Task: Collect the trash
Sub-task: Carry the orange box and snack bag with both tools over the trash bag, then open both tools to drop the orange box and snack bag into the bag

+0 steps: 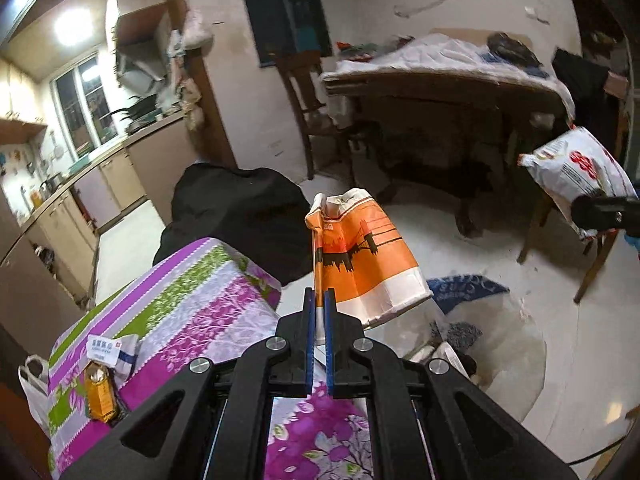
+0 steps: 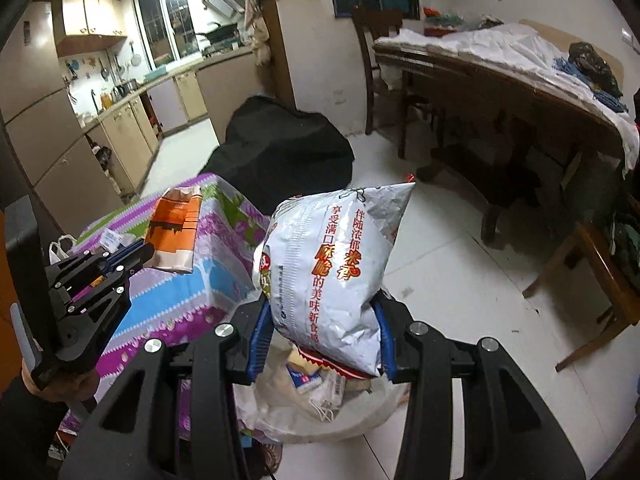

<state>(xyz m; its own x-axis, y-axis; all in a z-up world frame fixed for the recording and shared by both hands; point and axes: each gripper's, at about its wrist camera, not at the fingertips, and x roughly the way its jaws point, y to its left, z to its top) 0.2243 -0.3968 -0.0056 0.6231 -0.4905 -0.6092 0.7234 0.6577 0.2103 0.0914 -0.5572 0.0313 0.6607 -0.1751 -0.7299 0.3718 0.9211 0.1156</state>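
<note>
My left gripper point(image 1: 319, 300) is shut on a crushed orange and white paper cup point(image 1: 362, 252) and holds it in the air past the edge of the floral-covered table point(image 1: 192, 304). The cup also shows in the right wrist view point(image 2: 174, 236), with the left gripper point(image 2: 146, 250) behind it. My right gripper point(image 2: 322, 340) is shut on a silver snack bag point(image 2: 332, 268) with red print, held above a clear trash bag point(image 2: 320, 404) that holds wrappers. The snack bag shows at the right of the left wrist view point(image 1: 576, 176).
A small white packet point(image 1: 112, 350) and an amber bottle point(image 1: 98, 392) lie on the floral cloth. A black cover point(image 1: 248, 216) drapes something beyond the table. A large wooden table point(image 2: 500, 80), chairs point(image 2: 592, 292) and a kitchen counter point(image 2: 132, 112) stand around the white floor.
</note>
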